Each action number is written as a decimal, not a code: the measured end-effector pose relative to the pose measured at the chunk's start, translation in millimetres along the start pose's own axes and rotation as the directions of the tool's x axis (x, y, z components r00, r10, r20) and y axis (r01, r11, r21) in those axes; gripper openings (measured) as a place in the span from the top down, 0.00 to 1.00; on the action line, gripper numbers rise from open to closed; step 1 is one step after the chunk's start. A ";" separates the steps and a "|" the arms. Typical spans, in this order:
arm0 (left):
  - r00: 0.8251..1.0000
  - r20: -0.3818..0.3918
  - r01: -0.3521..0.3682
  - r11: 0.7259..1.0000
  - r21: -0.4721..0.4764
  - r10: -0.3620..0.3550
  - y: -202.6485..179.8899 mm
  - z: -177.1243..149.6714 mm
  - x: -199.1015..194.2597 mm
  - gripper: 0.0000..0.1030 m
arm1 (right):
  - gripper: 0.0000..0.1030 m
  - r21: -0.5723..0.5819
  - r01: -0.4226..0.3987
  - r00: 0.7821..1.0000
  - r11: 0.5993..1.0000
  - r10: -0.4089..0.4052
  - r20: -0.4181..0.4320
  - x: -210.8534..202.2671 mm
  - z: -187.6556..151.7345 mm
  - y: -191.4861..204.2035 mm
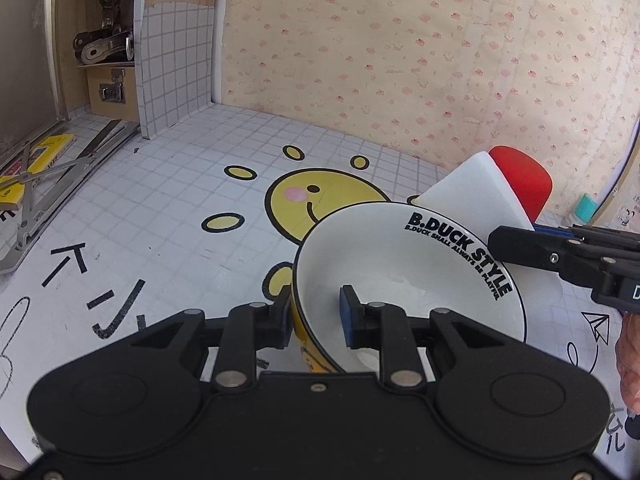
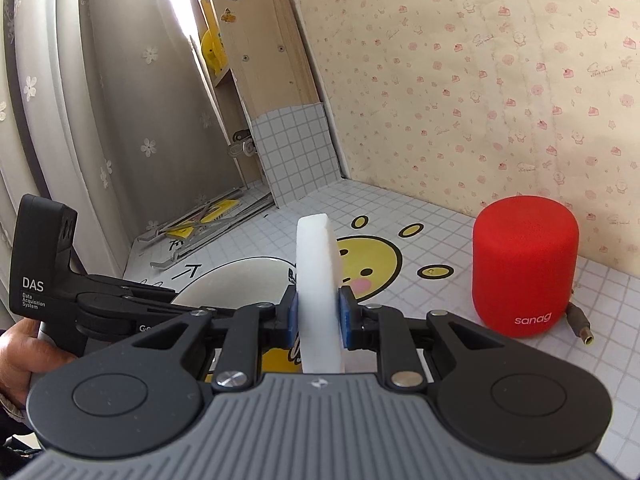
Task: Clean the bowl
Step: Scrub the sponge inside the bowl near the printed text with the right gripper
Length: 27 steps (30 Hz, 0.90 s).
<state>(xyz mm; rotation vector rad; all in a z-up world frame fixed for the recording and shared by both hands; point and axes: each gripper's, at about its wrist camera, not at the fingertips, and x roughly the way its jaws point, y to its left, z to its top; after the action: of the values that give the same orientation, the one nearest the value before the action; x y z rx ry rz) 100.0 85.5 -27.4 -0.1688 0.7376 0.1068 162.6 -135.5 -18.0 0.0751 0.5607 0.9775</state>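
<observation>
A bowl [image 1: 404, 276], white inside with "B.DUCK STYLE" lettering and yellow outside, is tilted on its side above the tiled table. My left gripper [image 1: 314, 316] is shut on its near rim, one finger inside, one outside. My right gripper [image 2: 318, 316] is shut on a white sponge [image 2: 320, 280], held upright on edge. In the left wrist view the sponge [image 1: 476, 196] sits just behind the bowl's far rim, with the right gripper's fingers [image 1: 560, 252] coming in from the right. The bowl's rim [image 2: 236, 280] shows left of the sponge in the right wrist view.
A red cylindrical speaker [image 2: 526, 276] with a cable stands on the table to the right; it also shows in the left wrist view [image 1: 524, 178]. A wooden cabinet [image 1: 108, 40] and metal brackets [image 1: 48, 192] lie at the far left. A papered wall [image 1: 400, 60] runs behind.
</observation>
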 end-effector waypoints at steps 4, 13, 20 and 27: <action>1.000 0.013 0.004 0.998 0.066 -0.005 -3.9 6.5 0.1 0.57 | 0.78 0.012 -0.002 1.000 1.000 0.002 0.005 0.8 -0.3 -0.3; 0.999 0.002 0.034 0.985 0.169 -0.035 -11.5 16.4 10.5 0.67 | 0.78 0.019 -0.002 1.000 1.000 0.002 0.008 2.1 -0.9 -1.4; 0.999 0.035 0.004 0.995 0.103 -0.008 -5.9 4.8 -0.5 0.78 | 0.78 0.019 0.003 1.000 1.000 -0.004 0.016 2.4 -1.2 -1.4; 0.999 0.033 -0.025 0.999 0.039 0.023 -6.5 -3.2 -5.8 0.79 | 0.78 0.018 0.008 1.000 1.000 -0.008 0.030 7.3 3.0 0.0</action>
<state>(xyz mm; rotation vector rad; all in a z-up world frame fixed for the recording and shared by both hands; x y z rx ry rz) 94.6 78.3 -25.1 -0.1203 0.7093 0.1175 167.2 -129.1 -18.5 0.1026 0.5420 0.9622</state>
